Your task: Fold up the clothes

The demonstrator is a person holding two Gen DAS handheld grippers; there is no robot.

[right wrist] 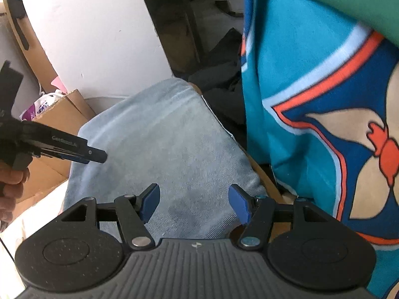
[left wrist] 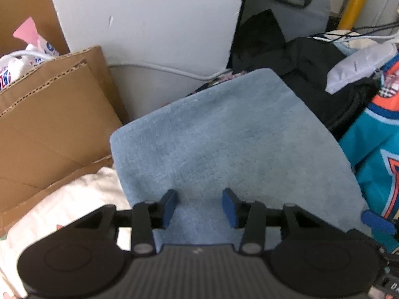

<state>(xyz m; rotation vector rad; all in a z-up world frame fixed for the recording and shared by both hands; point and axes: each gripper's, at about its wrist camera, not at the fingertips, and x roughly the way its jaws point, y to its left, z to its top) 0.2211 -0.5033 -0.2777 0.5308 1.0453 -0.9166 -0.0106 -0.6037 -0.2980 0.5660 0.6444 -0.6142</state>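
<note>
Left claw (left wrist: 200, 205): jaws apart, nothing clamped, blue pads hovering over near edge of folded light-blue towel (left wrist: 232, 144). Pads not pressing fabric as far as visible.

Right claw (right wrist: 194, 203): jaws apart, wider than left, nothing gripped; same towel (right wrist: 162, 149) directly beyond and below pads.

Towel: folded into a thick rectangular pad, lying flat, corners rounded, one fold line visible along far edge in right wrist view. Whatever carries it hidden beneath.

To towel's left: brown cardboard box (left wrist: 49, 119), flaps up, touching or just beside towel edge. Cream patterned cloth (left wrist: 74, 199) at near left, partly under towel corner.

To towel's right: teal jersey (right wrist: 311, 99) with orange, white and dark-blue graphic, close beside towel; hanging or draped, cannot tell which. Black garments (left wrist: 299, 69) heaped behind towel's far right corner.

White panel (left wrist: 149, 20) upright behind towel.

Left claw also seen from right wrist view (right wrist: 82, 153), at left edge, held in a hand (right wrist: 12, 186), tip over towel's left side.
</note>
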